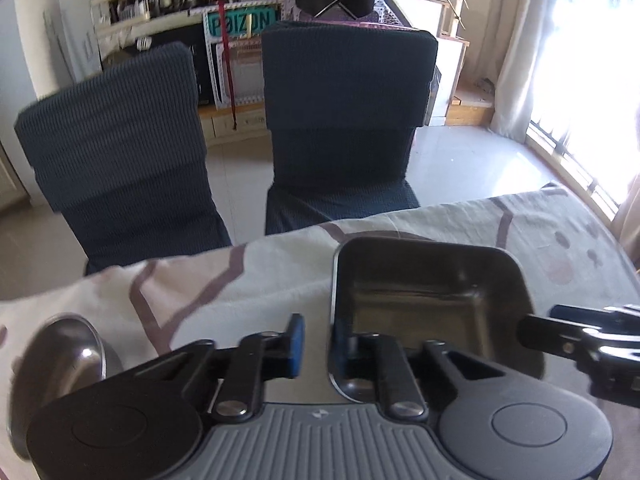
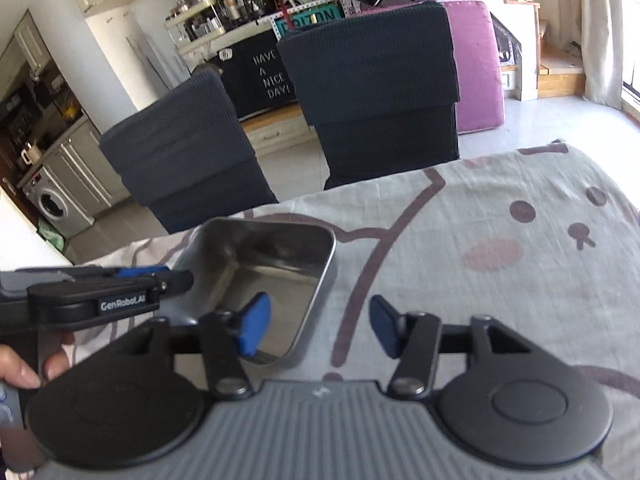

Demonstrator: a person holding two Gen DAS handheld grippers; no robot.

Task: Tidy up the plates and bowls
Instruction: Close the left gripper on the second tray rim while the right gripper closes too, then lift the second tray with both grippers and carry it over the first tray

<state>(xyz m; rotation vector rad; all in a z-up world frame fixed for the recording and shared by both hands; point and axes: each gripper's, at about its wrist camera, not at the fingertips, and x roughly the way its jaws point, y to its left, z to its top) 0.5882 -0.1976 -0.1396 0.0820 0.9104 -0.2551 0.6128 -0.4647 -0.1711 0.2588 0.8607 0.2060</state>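
The left tongs were seen released. Their blue pads were set on either side of the left wall of a steel tray. The inner pad was pressed close to the wall, and a strip of cloth was left showing between the outer pad and the rim.

The right tongs were likewise held apart, and wider. One pad was lowered inside the tray and the other was kept outside, over the cloth. The tray's right wall was caught between them but was clasped by neither.

In the right wrist view the left tongs were seen from the side at the tray's opposite rim. Part of a hand was shown gripping their handle at the left edge.

The tray, square with rounded corners, was seen standing flat on the bench, near its far edge. The bench was covered by a pale cloth printed with brown lines and a cartoon face.

A round steel bowl was seen on the cloth well to the left of the tray, partly hidden behind the left tongs' body. Two dark chairs were placed just beyond the bench's far edge.
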